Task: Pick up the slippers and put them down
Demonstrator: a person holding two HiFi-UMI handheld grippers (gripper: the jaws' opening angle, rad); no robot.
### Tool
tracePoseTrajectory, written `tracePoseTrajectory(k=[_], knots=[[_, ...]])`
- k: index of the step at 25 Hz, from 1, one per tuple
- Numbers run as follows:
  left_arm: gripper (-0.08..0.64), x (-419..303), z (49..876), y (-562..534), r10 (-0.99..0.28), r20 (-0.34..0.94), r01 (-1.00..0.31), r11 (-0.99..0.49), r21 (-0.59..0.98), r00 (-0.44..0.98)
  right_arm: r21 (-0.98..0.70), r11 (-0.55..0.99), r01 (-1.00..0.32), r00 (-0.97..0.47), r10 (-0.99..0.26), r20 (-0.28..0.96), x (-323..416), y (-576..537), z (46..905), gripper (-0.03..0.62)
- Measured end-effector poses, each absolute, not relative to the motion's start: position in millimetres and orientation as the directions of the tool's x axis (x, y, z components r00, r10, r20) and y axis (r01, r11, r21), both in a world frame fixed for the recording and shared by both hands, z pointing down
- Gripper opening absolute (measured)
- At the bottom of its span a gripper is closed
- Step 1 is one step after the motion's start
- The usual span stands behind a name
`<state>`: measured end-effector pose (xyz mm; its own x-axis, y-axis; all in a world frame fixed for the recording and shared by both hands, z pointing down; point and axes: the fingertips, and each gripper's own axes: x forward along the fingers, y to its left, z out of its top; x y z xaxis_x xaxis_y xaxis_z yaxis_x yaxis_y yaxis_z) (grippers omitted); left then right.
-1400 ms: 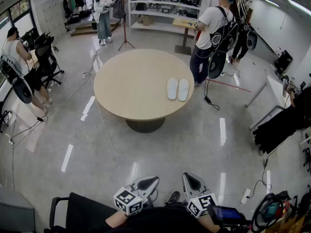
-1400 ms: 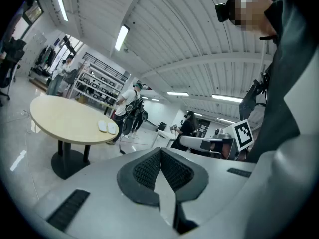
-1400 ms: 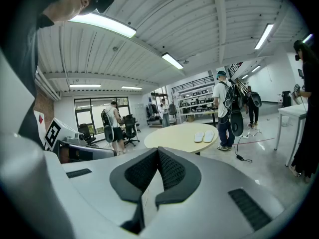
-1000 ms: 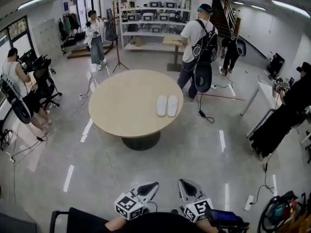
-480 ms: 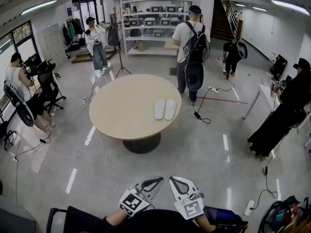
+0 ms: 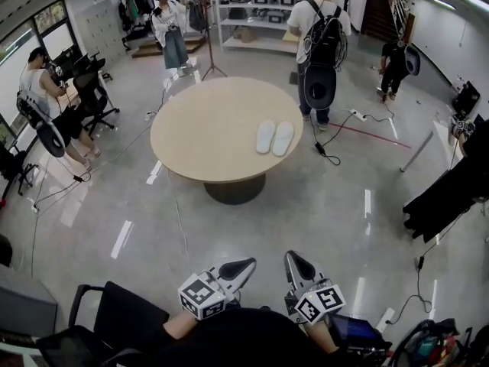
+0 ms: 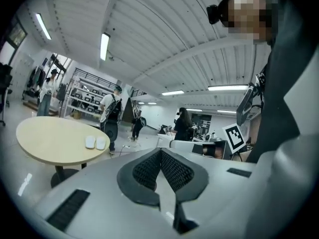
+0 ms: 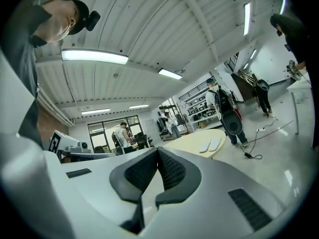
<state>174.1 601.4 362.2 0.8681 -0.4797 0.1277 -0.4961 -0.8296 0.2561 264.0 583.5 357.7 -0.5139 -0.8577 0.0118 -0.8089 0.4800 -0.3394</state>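
One: Both slippers (image 6: 274, 138) lie flat on the round table (image 6: 191, 136), side by side and touching, toward its far right edge. They are white, long ovals with rounded ends. From this far off the material cannot be told.

Other: And the table itself?

One: It has a smooth, pale top on a single dark pedestal. It stands on a glossy grey floor (image 6: 321, 205) that mirrors the ceiling lights. A person (image 6: 321, 21) with a backpack stands just beyond it, back turned.

Other: Where are the grippers?

One: They are well apart from the slippers, low in front of the wearer's body. The left gripper (image 6: 246, 265) and the right gripper (image 6: 293, 258) both point roughly toward the table. Each has its jaws pressed together with nothing between them. In the left gripper view the black, mesh-textured pads (image 7: 144, 171) meet at the tip, set in smooth light-grey shells. The right gripper view shows the same.

Other: Why are they held so?

One: It looks like a carrying posture, closed and tucked in, since nothing is within reach. The pick-up seems not yet begun and the slippers lie untouched. The gap to the table has to be closed before either gripper can open on them.
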Motion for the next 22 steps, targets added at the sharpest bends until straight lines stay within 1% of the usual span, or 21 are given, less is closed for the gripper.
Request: tracePoseTrajectory(k=[7, 10, 16, 22], knots=[[0.023, 150, 381, 556, -0.538, 0.117, -0.544, -0.773, 0.325, 0.835, -0.354, 0.45, -0.819, -0.507, -0.858, 0.08, 250, 551, 391, 0.014], [0.023, 144, 378, 518, -0.536, 0.099, -0.536, -0.778, 0.329, 0.839, -0.329, 0.418, -0.846, -0.471, -0.877, 0.097, 246, 518, 387, 0.015], [0.023, 102, 369, 431, -0.525, 0.058, -0.513, -0.793, 0.33, 0.849, -0.28, 0.345, -0.896, -0.389, -0.914, 0.118, 210, 445, 381, 0.015], [0.023, 55, 390, 347, -0.541, 0.101, -0.534, -0.751, 0.388, 0.835, -0.257, 0.283, -0.924, -0.339, -0.918, 0.208, 175, 371, 394, 0.015]])
